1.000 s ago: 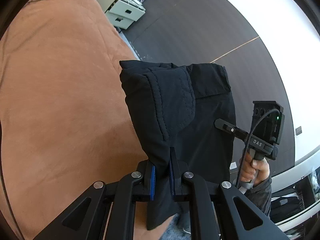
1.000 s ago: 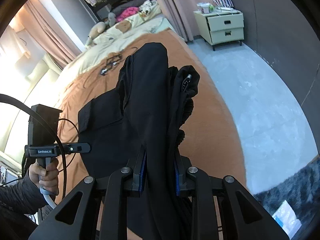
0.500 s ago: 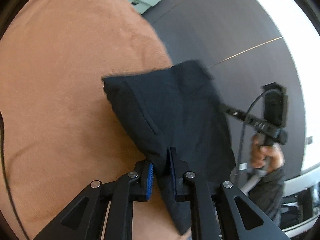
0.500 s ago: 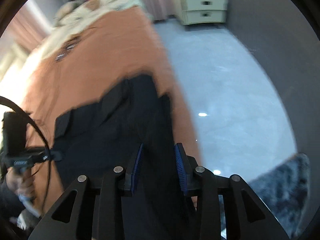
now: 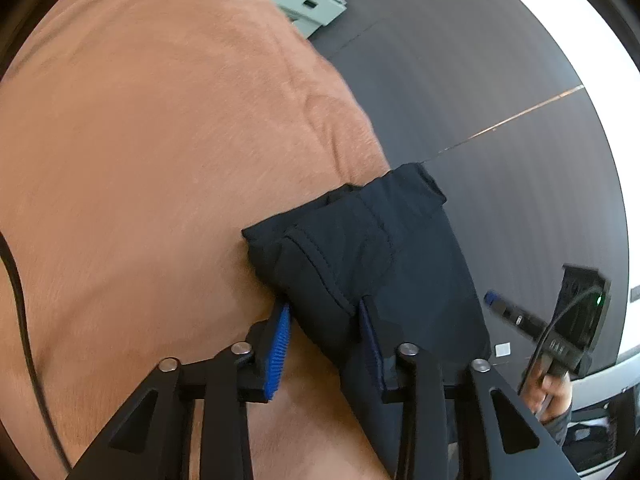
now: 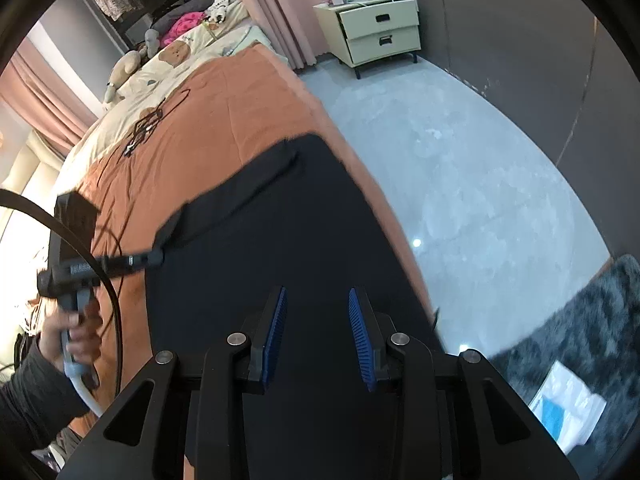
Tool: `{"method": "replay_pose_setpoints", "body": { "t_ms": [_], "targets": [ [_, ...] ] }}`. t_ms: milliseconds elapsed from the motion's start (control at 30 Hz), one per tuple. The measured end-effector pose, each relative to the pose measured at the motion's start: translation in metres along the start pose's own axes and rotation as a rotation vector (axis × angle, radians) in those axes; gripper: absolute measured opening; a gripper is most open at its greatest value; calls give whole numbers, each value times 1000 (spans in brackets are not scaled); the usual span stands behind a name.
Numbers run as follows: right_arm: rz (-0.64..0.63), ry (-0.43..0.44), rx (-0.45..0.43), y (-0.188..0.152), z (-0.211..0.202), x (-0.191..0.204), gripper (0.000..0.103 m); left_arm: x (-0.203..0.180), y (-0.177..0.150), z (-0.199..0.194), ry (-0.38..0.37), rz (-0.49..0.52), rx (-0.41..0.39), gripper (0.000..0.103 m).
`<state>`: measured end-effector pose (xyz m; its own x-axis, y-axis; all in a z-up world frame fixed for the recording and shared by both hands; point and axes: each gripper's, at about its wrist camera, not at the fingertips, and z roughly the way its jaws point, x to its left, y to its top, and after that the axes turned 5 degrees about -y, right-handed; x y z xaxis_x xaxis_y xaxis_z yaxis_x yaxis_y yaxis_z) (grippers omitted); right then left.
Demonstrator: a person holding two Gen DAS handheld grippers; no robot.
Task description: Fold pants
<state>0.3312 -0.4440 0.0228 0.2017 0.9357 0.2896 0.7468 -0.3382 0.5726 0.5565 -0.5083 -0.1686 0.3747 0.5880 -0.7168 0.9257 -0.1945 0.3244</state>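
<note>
— Where have the black pants (image 5: 372, 256) ended up?

— Folded, lying on the orange bedspread (image 5: 152, 152) right at the bed's edge nearest the floor. From the right wrist view they spread flat along that edge (image 6: 288, 216).

— And the 2 grippers?

— The left gripper (image 5: 324, 340) is opening; a fold of the cloth sits between its blue pads (image 5: 280, 340), but they look to be letting go rather than pinching. The right gripper (image 6: 318, 336) stands partly apart above the fabric, nothing between its pads — released, I'd say.

— So what makes this step go well?

— I'd let the left jaws part fully before lifting, so the ribbed pad doesn't drag the top layer and undo the fold. Then lift straight away from the cloth, not sideways. The bundle is close to the drop, so any tug toward the floor could pull it off. A light press to flatten that puffy corner wouldn't hurt.
</note>
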Motion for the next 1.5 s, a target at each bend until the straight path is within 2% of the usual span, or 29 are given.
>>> {"method": "replay_pose_setpoints", "body": {
  "t_ms": [133,200,300,433,567,667,833,933,967,1000,1033,1100,1167,1300,1500],
  "targets": [
    [26,-37,9,-18,3,-16,30,-6,11,9,27,55,-12,33],
    [38,-78,21,-26,7,-24,30,0,13,16,36,36,11,33],
    [56,-86,-14,-35,-1,-18,30,1,12,16,39,36,19,34],
    [73,-123,-18,-57,-9,-10,30,-1,-1,17,64,43,42,38],
    [81,-189,43,-78,-13,0,30,-6,-9,28,99,66,59,45],
    [109,-194,53,-88,-31,2,30,-14,-18,32,112,85,81,45],
    [151,-184,19,-92,-61,10,30,-28,-28,18,131,97,96,45],
    [185,-206,19,-104,-74,15,30,-43,-35,-1,169,141,81,47],
    [191,-203,20,-111,-81,20,33,-47,-37,-8,174,149,77,52],
    [189,-209,20,-113,-85,29,47,-51,-39,-14,177,153,73,59],
    [183,-218,15,-114,-90,35,69,-53,-42,-18,177,157,67,62],
    [164,-236,-12,-118,-102,53,86,-64,-48,-35,186,181,49,77],
    [143,-279,-30,-124,-116,71,87,-76,-54,-42,198,202,34,88],
    [139,-303,-63,-137,-144,94,89,-93,-69,-73,216,241,3,100],
    [137,-299,-101,-165,-178,122,89,-108,-93,-109,220,271,-20,101]
  ]
}}
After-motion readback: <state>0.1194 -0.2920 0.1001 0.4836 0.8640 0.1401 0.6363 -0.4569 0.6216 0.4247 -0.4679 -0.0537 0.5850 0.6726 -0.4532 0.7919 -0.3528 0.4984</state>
